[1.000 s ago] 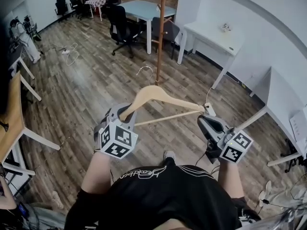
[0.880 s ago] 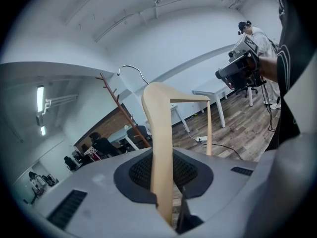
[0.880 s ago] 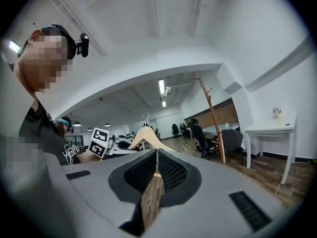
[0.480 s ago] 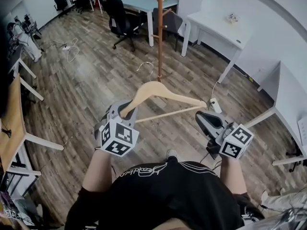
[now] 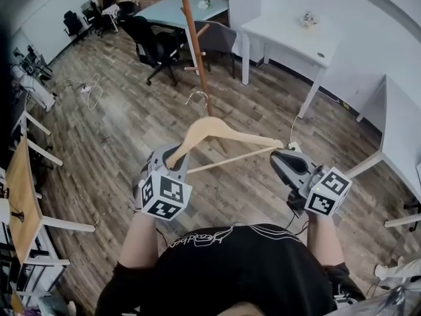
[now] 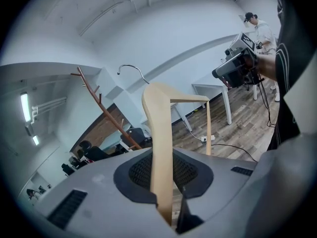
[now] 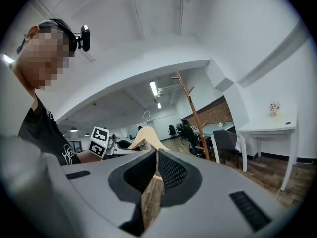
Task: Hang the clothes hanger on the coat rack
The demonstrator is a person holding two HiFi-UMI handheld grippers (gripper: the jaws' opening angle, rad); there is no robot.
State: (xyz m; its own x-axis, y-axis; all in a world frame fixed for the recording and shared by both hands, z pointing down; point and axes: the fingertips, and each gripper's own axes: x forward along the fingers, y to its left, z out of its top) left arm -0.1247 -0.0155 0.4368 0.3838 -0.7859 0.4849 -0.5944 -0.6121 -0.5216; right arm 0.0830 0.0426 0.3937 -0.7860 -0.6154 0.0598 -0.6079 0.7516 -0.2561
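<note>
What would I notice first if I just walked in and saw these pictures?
A pale wooden hanger floats in the middle of the head view, one end pinched by the left gripper and the other by the right gripper. Just beyond it, a tall brown coat rack stands on the wooden floor.

One wooden hanger (image 5: pixel 227 129) and one coat rack (image 5: pixel 196 51) are counted. Two tongs are seen: the left tongs (image 5: pixel 172 158) and the right tongs (image 5: pixel 284 155). Two white tables are counted at the right, a far table (image 5: pixel 289 31) and a near table (image 5: pixel 401 110).
</note>
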